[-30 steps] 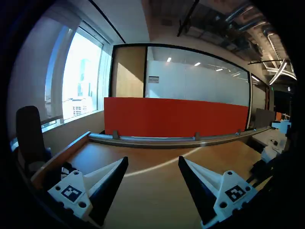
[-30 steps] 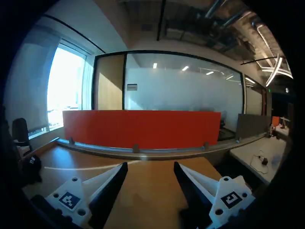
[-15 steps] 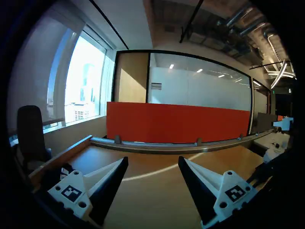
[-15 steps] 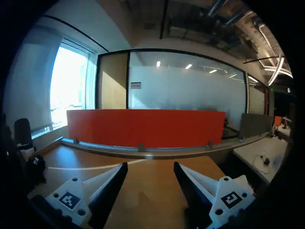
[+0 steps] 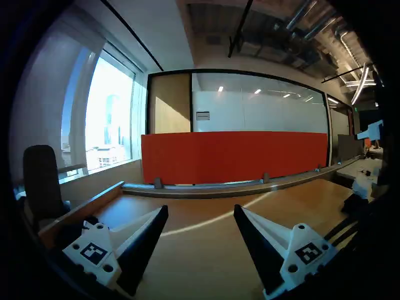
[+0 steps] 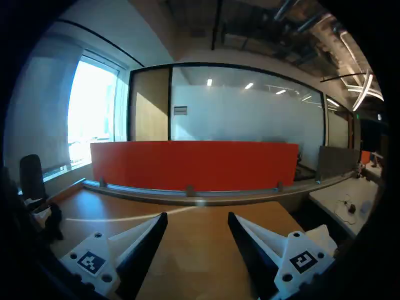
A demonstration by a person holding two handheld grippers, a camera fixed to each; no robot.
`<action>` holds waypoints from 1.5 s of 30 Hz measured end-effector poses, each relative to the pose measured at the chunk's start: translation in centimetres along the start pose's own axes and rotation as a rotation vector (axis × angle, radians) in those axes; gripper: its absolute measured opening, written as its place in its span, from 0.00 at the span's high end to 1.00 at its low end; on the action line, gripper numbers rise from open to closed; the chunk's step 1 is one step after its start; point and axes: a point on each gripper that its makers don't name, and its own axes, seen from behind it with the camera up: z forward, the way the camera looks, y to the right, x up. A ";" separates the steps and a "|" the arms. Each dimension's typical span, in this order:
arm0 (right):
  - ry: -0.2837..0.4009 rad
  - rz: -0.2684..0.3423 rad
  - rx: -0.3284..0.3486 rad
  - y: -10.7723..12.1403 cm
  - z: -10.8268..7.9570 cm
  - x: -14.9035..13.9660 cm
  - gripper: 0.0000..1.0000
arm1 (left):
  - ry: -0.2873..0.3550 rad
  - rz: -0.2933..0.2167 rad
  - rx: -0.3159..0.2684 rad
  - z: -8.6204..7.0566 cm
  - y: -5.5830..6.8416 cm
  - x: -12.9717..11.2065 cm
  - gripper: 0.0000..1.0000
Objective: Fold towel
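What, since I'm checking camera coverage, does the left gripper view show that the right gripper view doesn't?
Left gripper view: distinct city towers through the bright window, plus the left gripper, open. Right gripper view: a thin dark cable lying on a white side desk, plus the right gripper, open. Both: the brown wooden desk, the long orange divider panel, the frosted glass wall and a black chair back.

Wooden desk [image 5: 210, 250], orange divider panel [image 5: 235, 156], bright window [image 5: 107, 122], glass wall [image 6: 245, 112], exposed ceiling pipes [image 5: 310, 22]
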 end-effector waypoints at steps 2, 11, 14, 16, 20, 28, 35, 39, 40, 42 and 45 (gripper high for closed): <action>0.001 -0.004 -0.007 -0.1 0.2 -0.4 0.07 | 0.009 0.000 -0.005 0.1 -0.2 -0.6 0.03; -0.010 -0.015 -0.020 -0.8 1.4 -3.2 0.07 | 0.012 0.014 0.001 0.5 -1.2 -4.4 0.03; -0.018 -0.021 -0.016 -1.2 1.8 -4.0 0.07 | 0.017 0.013 0.003 0.5 -1.4 -5.4 0.03; -0.022 -0.026 -0.014 -1.5 2.0 -4.5 0.07 | 0.021 0.011 0.004 0.5 -1.4 -6.0 0.03; -0.025 -0.034 -0.012 -1.9 2.4 -5.1 0.07 | 0.027 0.012 0.001 0.6 -1.6 -7.1 0.03; -0.029 -0.042 -0.015 -2.3 2.9 -6.2 0.07 | 0.032 0.014 0.007 0.9 -2.0 -8.7 0.02; -0.029 -0.045 -0.018 -2.5 3.0 -6.4 0.07 | 0.034 0.002 0.011 0.9 -2.3 -9.5 0.03; -0.027 -0.049 -0.019 -2.5 3.0 -6.4 0.07 | 0.034 0.001 0.015 0.9 -2.4 -9.9 0.03; -0.027 -0.049 -0.019 -2.5 3.0 -6.3 0.07 | 0.033 -0.002 0.015 0.9 -2.4 -10.0 0.03; -0.027 -0.050 -0.019 -2.5 2.9 -6.3 0.07 | 0.032 -0.007 0.017 1.0 -2.4 -10.1 0.03; -0.027 -0.051 -0.019 -2.5 2.9 -6.3 0.07 | 0.035 -0.013 0.018 1.0 -2.5 -10.2 0.03</action>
